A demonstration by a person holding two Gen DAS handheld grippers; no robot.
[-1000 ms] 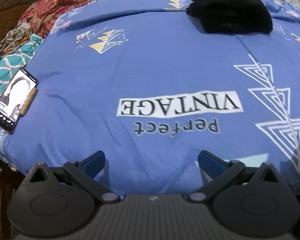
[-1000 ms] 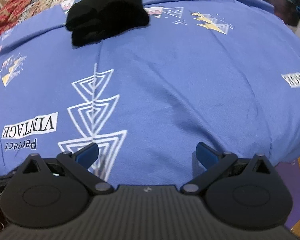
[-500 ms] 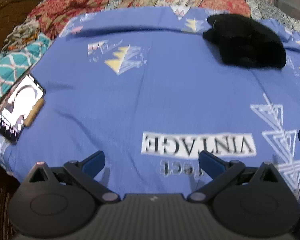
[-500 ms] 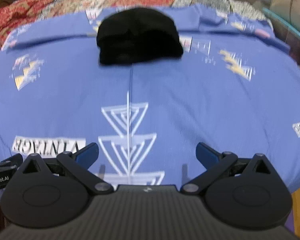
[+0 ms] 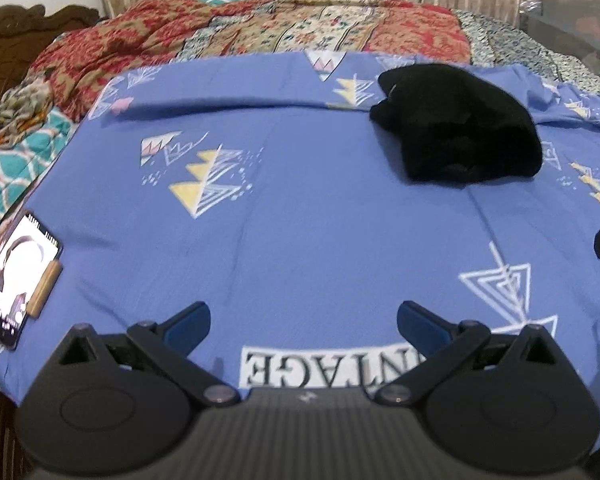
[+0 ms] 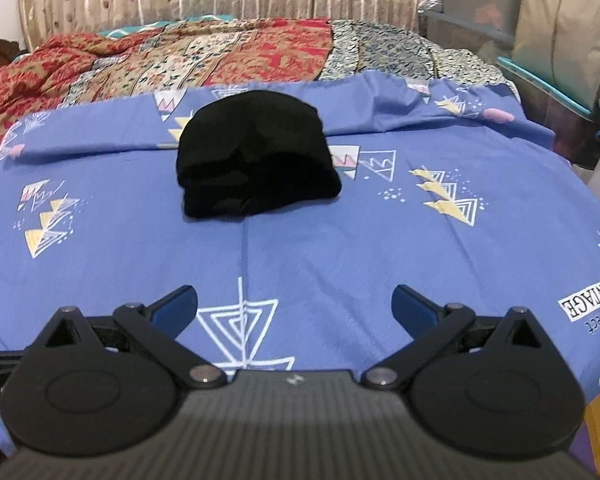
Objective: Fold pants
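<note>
The black pants (image 6: 256, 156) sit as a thick, compact bundle on the far half of the blue bedsheet (image 6: 340, 248), just in front of the raised fold of sheet running across the bed, with layered edges showing along the near side. By my reckoning the folding is done or all but done: the bundle looks stacked several times over, though the cloth is too dark for me to count the folds or tell whether a loose end needs tucking. My left gripper (image 5: 303, 319) hangs spread wide and empty over the near edge of the bed, well short of the pants, and my right gripper (image 6: 294, 305) is likewise parted with nothing between its fingers. A phone (image 5: 14, 280) with its screen lit lies at the left edge of the sheet, well apart from the bundle. Beyond the pants lies a rumpled red patterned quilt (image 6: 160, 56). Nothing stands between my claws and the pants.
</note>
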